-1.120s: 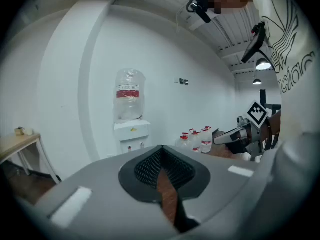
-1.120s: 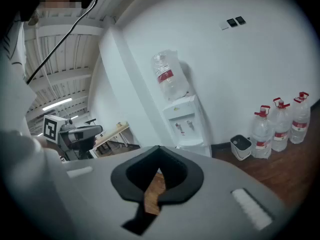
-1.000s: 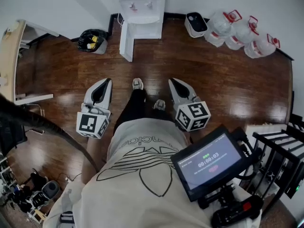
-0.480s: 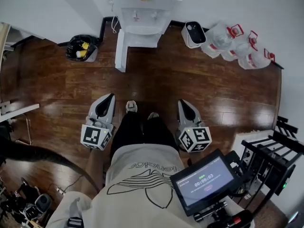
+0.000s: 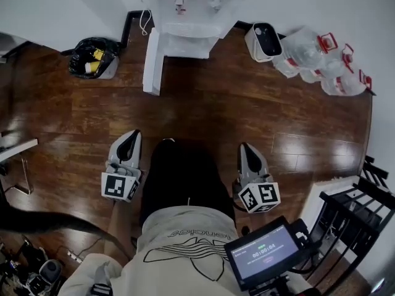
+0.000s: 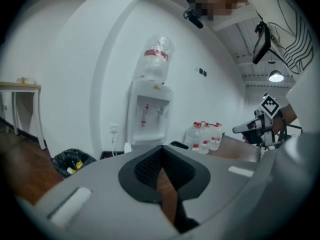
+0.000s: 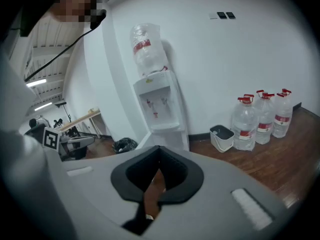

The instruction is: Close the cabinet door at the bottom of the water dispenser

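The white water dispenser stands against the far wall, with a clear bottle on top. Its bottom cabinet door is swung open, sticking out over the wood floor on the dispenser's left side. My left gripper and right gripper hang low on either side of the person's legs, well short of the door and touching nothing. Both are shut and hold nothing. In the right gripper view the dispenser rises beyond the shut gripper. The left gripper view shows it past that gripper.
A black bin bag lies left of the dispenser. A white bucket and several water jugs stand to its right. A black rack and a chest-mounted screen are at the lower right. A cord hangs by the door.
Both grippers have sunk and drawn back beside the person's legs, jaws still shut. The head camera has moved closer to the dispenser, which now fills the top edge.
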`<state>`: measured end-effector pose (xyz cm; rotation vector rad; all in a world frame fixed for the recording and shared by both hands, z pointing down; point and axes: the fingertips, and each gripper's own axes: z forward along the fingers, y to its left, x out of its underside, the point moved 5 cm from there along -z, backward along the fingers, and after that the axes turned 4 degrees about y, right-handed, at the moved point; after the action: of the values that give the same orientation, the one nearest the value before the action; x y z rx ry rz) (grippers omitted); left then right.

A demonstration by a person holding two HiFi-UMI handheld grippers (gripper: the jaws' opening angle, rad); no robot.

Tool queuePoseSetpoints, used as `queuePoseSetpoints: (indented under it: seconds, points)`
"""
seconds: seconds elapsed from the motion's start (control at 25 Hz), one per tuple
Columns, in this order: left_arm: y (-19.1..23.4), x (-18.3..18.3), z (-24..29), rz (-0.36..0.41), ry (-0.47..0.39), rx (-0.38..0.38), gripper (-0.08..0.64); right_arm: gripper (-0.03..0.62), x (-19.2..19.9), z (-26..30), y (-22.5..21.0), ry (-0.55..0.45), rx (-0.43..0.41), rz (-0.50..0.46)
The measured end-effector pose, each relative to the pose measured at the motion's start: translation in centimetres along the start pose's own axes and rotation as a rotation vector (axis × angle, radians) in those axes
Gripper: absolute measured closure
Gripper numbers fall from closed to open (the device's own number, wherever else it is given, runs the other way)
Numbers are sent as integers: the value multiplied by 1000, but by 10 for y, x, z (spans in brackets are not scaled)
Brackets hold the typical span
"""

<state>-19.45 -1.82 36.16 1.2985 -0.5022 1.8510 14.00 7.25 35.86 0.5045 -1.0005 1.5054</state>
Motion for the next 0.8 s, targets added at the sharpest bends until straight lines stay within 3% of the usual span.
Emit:
queuePoseSetpoints:
  seconds: [0.16,0.4,0.6,0.68,0.8]
  points:
    - [30,69,41,-3,24,-63,543,589,67,35,-52,59,90,27]
    - [53,115,94,-26,-29,-75,548,589,130,68,-102,39,128,57]
    - [57,152,125,-91,-74,-85,546,589,161,105,-133,37,150,83]
    - [59,164,132,-73,-61,-117,548,589,172,115,-136,44,132,66]
    - [56,176,130,41,5,-111,546,589,184,115,-139,86,114,35]
